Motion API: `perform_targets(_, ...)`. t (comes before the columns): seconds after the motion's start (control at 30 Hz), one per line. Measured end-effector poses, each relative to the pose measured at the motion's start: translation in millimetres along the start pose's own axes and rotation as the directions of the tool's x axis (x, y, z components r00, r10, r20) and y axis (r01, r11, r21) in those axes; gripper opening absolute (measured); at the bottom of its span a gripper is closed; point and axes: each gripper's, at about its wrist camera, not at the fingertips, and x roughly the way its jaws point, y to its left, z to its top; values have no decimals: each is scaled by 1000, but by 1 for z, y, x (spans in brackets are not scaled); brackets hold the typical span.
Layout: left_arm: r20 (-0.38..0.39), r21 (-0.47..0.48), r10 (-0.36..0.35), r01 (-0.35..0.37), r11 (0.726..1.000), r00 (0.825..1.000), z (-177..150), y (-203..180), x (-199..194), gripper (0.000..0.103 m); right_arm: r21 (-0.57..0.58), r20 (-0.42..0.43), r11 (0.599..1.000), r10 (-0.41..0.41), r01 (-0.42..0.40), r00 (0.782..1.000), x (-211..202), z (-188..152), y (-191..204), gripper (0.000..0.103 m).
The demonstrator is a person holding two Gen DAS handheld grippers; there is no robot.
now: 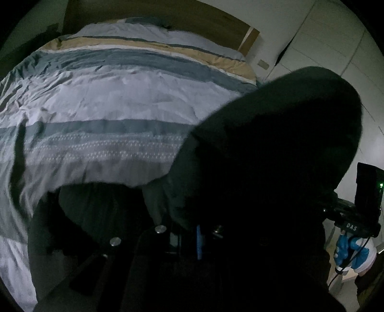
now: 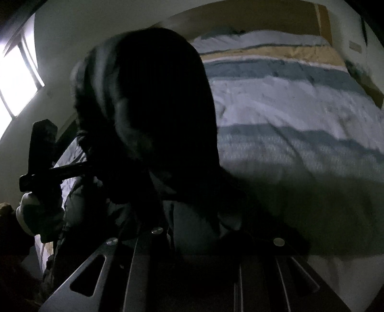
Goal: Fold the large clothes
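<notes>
Both grippers are raised above a bed, each carrying part of a dark hooded garment (image 1: 276, 134) that hangs between them and blocks much of both views. In the left wrist view, the left gripper (image 1: 189, 230) points toward the bed; the fabric bunches directly over its fingertips, and the fingers appear to pinch the cloth, though the dark folds hide the exact contact. The right gripper (image 1: 352, 216) appears at the right edge of this view, held by a hand in a blue and white glove (image 1: 352, 252), with the garment draped against it. In the right wrist view, the right gripper (image 2: 216, 235) also faces the bed, its fingers buried in the garment (image 2: 163, 108); whether they are spread or pressed together cannot be determined. The left gripper (image 2: 48, 172) shows at the left edge, gripped by a gloved hand (image 2: 31, 211), at about the same height. The garment's rounded hood rises above both tools, while its lower part hangs down toward the striped duvet (image 1: 108, 96). A wooden headboard (image 1: 168, 16) stands behind the bed, white wardrobe doors (image 1: 336, 43) to one side and a bright window (image 2: 14, 79) to the other.
</notes>
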Motion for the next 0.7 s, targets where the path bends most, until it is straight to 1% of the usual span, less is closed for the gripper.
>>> perform_targets(0.27, -6, 0, 6, -6, 1000, 1000, -28, 7, -9, 7, 35, 11, 999, -16, 16, 1000, -5, -25, 6, 21)
perform_targets(0.4, -15, -16, 21, -22, 1000, 1000, -33, 17, -5, 7, 40, 17, 999, -35, 34, 999, -2, -33, 11, 22)
perform_targets(0.5, -28, -40, 25, -26, 999, 999, -32, 30, 4, 7, 19, 19, 997, -75, 75, 997, 4, -40, 16, 22)
perform_targets(0.57, -35, -54, 39, -41, 998, 999, -28, 37, 14, 7, 12, 27, 995, -96, 96, 995, 9, -42, 16, 24)
perform_targets(0.63, -33, -61, 58, -60, 996, 998, -19, 40, 23, 8, 3, 38, 991, -133, 133, 990, 16, -39, 15, 25)
perform_targets(0.7, -13, -63, 72, -72, 995, 997, -7, 39, 29, 9, 13, 61, 988, -155, 155, 986, 20, -34, 10, 26)
